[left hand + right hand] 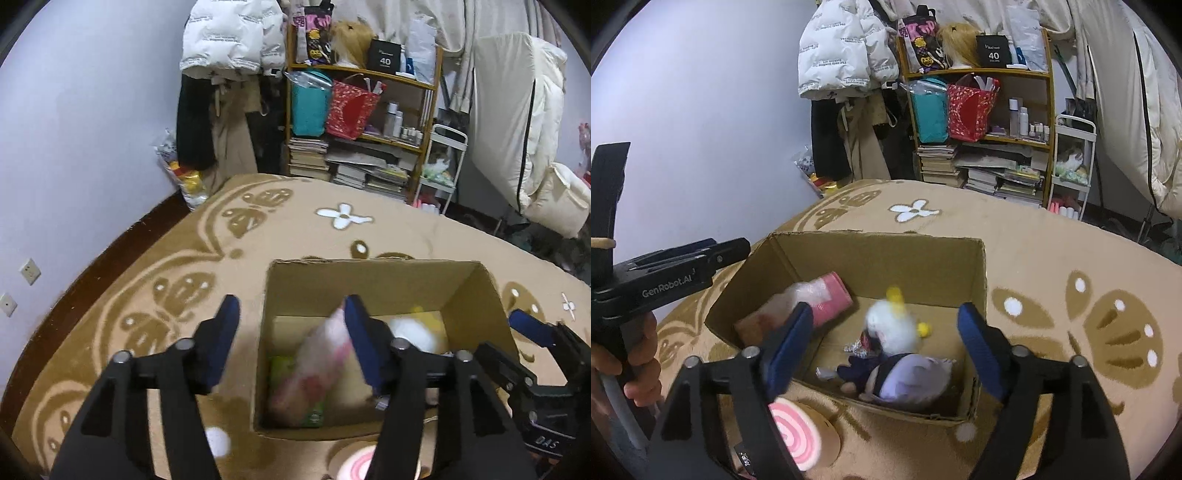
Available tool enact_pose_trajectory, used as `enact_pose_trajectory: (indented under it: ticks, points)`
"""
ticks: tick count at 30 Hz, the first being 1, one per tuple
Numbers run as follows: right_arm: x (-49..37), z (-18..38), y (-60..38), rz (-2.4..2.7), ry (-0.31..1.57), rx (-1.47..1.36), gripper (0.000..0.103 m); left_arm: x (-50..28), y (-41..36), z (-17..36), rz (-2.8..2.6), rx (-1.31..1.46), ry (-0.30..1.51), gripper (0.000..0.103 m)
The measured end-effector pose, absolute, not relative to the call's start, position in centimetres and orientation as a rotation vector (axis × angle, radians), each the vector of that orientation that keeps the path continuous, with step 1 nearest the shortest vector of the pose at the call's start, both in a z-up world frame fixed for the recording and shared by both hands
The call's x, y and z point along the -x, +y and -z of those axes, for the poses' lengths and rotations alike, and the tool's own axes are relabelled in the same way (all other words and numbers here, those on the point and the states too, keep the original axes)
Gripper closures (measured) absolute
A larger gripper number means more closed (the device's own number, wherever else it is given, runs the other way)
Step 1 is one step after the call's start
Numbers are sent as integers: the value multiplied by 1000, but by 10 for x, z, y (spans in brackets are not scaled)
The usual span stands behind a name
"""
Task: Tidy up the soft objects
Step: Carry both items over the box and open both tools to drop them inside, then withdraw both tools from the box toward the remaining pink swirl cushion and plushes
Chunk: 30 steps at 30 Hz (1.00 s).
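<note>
Blue pads line both grippers, and both pairs of jaws stand spread with nothing between them. The left gripper (291,317) hovers over the near-left rim of the cardboard box (369,278); the right gripper (886,325) hangs over its near side, above the box's contents.

Inside the box lie three soft things. One pink, plastic-wrapped roll (822,301) leans against the left wall, its long axis slanting from the near-left floor up toward the far wall, pink end highest. One white fluffy plush (892,325) with yellow bits sits mid-floor. One doll with a lilac hood (912,376) lies in the near-right corner, touching the white plush.

Outside, just beside the box's near wall, one pink-and-white swirl roll cushion (792,434) rests on the tan patterned carpet (1071,258), its spiral end facing the right wrist camera.
</note>
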State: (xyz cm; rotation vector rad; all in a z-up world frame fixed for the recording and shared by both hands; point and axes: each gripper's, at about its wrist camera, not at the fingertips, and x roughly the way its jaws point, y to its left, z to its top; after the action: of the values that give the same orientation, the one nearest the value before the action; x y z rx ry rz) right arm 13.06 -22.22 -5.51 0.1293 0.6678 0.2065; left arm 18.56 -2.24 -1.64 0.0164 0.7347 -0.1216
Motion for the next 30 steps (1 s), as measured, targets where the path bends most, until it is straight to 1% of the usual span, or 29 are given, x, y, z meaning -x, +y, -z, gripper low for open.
enact_pose_trajectory:
  ticks: [2, 3, 5, 12, 16, 22, 30]
  points:
    - [-129, 54, -223, -206, 665, -132, 11, -184, -20, 15, 108, -20, 732, 31]
    - [-128, 53, -223, -206, 666, -135, 10, -184, -18, 14, 108, -14, 737, 29]
    - [-127, 52, -224, -200, 668, -146, 0, -183, -15, 13, 103, -2, 740, 24]
    - [-119, 45, -228, -189, 646, -177, 0, -172, -13, 9, 84, -18, 738, 15]
    - [-112, 38, -229, -182, 628, -185, 0, -165, -10, 4, 78, -22, 730, 5]
    - [-100, 22, -231, -156, 606, -199, 0, -149, -5, -9, 58, -38, 707, 5]
    - [-75, -1, -233, -163, 579, -216, 0, -124, 9, -23, 66, 14, 721, 4]
